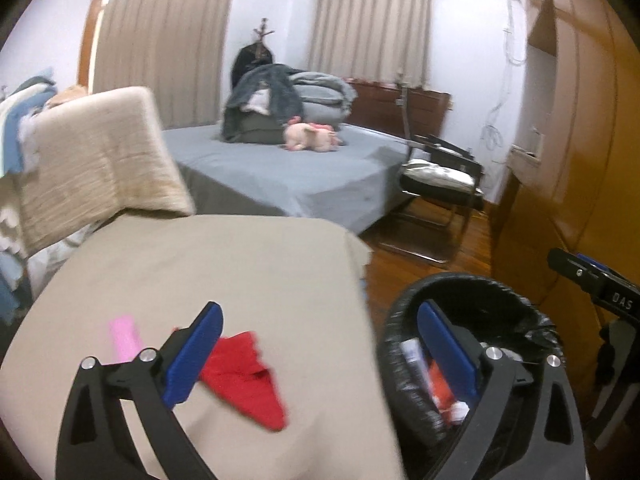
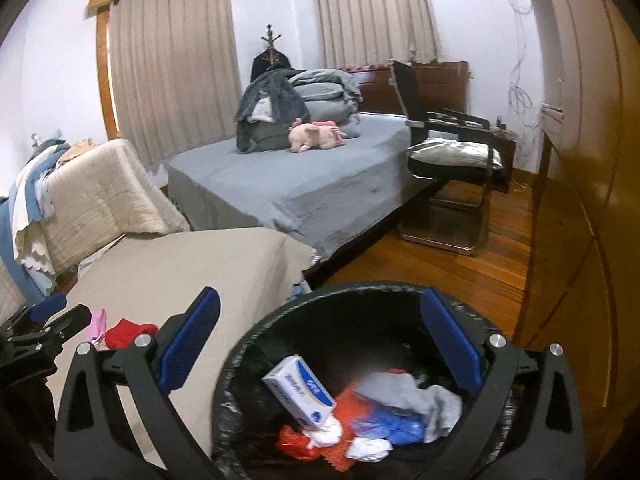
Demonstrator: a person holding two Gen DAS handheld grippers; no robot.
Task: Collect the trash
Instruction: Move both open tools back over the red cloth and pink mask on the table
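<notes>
Both fingers [image 1: 320, 348] [image 2: 320, 344] spread, empty; bin [image 2: 256, 360] contents partly hidden, blurry.

Beside the black-lined bin [image 2: 240, 364], a beige cover [image 1: 224, 264] carries a red scrap [image 1: 248, 376] and a pink piece [image 1: 124, 336]. Inside the bin: white-blue box [image 2: 298, 394], grey cloth [image 2: 408, 398].

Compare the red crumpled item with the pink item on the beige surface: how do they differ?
The red crumpled item is larger, spread out and irregular; the pink item is narrow and straight-edged. The red one lies between the left gripper's open fingers, the pink one left of them. Both rest on the beige surface, outside the black-lined trash bin.
</notes>
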